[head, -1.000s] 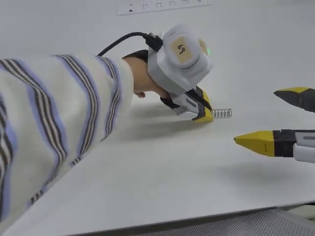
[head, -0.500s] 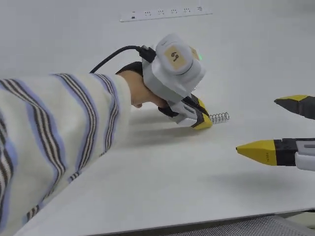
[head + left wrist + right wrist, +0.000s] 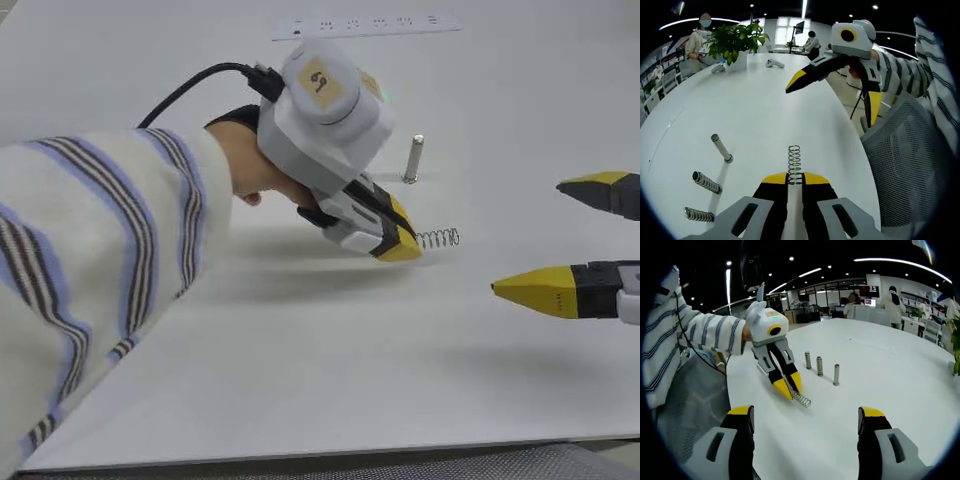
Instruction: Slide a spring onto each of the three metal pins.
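Observation:
My left gripper (image 3: 405, 246) is shut on one end of a small metal spring (image 3: 438, 238), which sticks out level just above the white table. In the left gripper view the spring (image 3: 794, 161) rises from the closed yellow tips. A bare metal pin (image 3: 412, 158) stands upright just beyond it. The right gripper view shows that bare pin (image 3: 836, 375) beside two pins wearing springs (image 3: 819, 366) (image 3: 808, 360). My right gripper (image 3: 530, 238) hovers open to the right of the spring, with nothing between its fingers.
A power strip (image 3: 365, 22) lies at the table's far edge. The table's near edge (image 3: 330, 452) runs below the grippers, with a mesh chair (image 3: 905, 165) beside it. A potted plant (image 3: 735, 42) stands far down the table.
The head camera has tipped, bringing the bare pin into view. My left gripper, still holding the spring, has tilted up a little. The right gripper has barely moved.

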A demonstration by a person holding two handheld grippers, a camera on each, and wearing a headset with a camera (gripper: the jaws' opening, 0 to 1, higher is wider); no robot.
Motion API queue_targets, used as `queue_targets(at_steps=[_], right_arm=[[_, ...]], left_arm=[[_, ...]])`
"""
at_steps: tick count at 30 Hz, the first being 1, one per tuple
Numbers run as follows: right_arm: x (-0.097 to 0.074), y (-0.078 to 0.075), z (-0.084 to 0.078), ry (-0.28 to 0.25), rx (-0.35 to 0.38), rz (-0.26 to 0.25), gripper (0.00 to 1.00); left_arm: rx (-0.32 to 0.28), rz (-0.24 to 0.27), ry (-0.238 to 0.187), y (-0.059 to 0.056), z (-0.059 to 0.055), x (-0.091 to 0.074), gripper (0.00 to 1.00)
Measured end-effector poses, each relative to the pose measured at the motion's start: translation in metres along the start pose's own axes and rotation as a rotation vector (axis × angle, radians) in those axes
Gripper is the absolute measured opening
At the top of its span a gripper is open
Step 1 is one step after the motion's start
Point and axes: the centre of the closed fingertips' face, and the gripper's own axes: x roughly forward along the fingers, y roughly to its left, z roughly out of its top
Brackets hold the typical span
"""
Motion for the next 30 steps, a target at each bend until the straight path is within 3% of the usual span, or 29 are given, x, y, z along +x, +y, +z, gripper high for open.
queue_targets(at_steps=[9, 12, 22, 25, 30], right_arm=[[0.013, 0.007, 0.010, 0.038, -0.081, 0.082, 0.81], [0.016, 0.011, 0.010, 0.053, -0.096, 0.104, 0.80], [0.025, 0.033, 0.006, 0.126, -0.178, 0.202, 0.77], [0.029, 0.039, 0.010, 0.116, -0.215, 0.233, 0.72], [0.037, 0.053, 0.018, 0.099, -0.255, 0.295, 0.70]], left_arm=[[-0.032, 0.019, -0.033, -0.011, -0.010, -0.022, 0.01], [-0.040, 0.029, -0.038, -0.017, -0.014, -0.029, 0.01], [-0.041, 0.057, -0.045, -0.022, -0.021, -0.046, 0.01], [-0.031, 0.071, -0.028, -0.023, -0.025, -0.051, 0.01], [-0.026, 0.081, -0.040, -0.026, -0.025, -0.057, 0.01]])
